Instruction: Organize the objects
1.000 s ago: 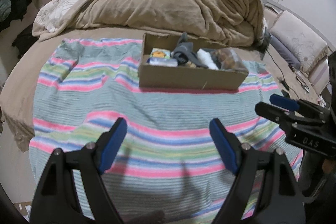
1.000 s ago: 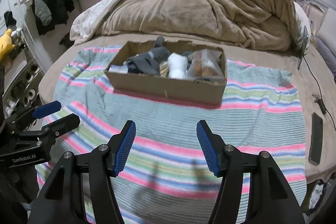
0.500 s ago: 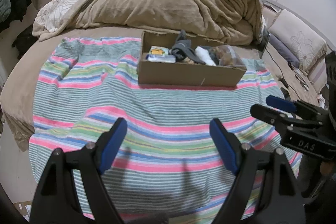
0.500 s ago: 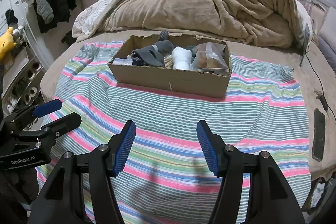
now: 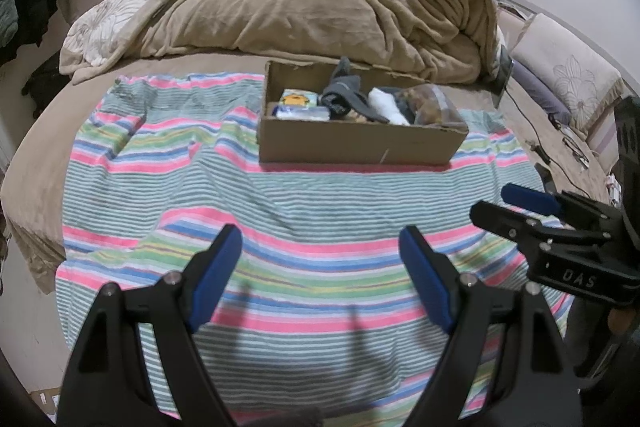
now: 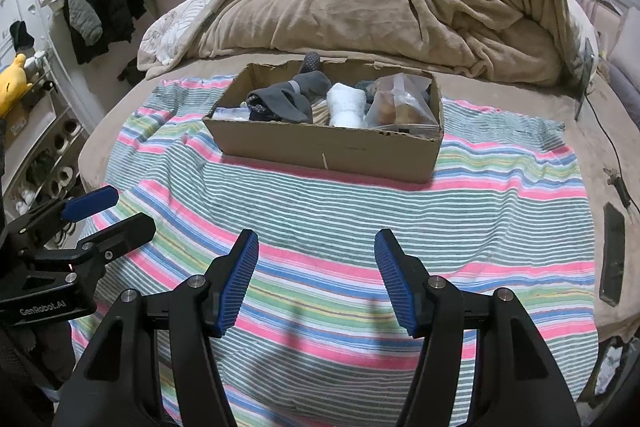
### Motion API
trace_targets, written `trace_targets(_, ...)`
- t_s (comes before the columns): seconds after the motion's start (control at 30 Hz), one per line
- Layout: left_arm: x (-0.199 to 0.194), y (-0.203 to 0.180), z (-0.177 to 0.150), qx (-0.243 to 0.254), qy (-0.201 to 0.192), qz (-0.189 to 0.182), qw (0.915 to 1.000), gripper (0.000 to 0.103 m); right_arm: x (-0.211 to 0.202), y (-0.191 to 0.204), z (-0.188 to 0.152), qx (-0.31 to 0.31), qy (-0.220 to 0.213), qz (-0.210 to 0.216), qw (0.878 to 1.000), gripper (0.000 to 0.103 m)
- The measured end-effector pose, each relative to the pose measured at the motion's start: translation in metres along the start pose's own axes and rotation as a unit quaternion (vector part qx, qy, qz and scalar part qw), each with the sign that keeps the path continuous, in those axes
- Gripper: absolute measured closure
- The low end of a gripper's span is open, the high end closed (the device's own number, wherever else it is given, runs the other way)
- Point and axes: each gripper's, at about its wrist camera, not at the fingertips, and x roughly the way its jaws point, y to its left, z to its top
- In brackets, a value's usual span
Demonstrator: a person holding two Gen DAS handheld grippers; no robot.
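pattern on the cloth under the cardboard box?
The cloth has horizontal stripes in pink, teal-green, blue, white and some yellow-green. Clearest in the right wrist view.

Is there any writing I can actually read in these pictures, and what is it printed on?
"DAS": on the body of the right gripper, seen from the left wrist view.
"GenRobot.AI": on the body of the left gripper, seen from the right wrist view.
The yellow-and-green packet in the cardboard box has print, but it is too small to read.
No other readable text.
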Motion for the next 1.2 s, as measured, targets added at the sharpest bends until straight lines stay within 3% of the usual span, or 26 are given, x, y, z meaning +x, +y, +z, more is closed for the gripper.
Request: trace_targets(1.2,-0.0008,-0.0038,0.002,0.002,-0.002,-0.001,1.0,0.021,0.0,-0.0002,-0.0001,0.001,-0.001,-0.001,1.0,0.039)
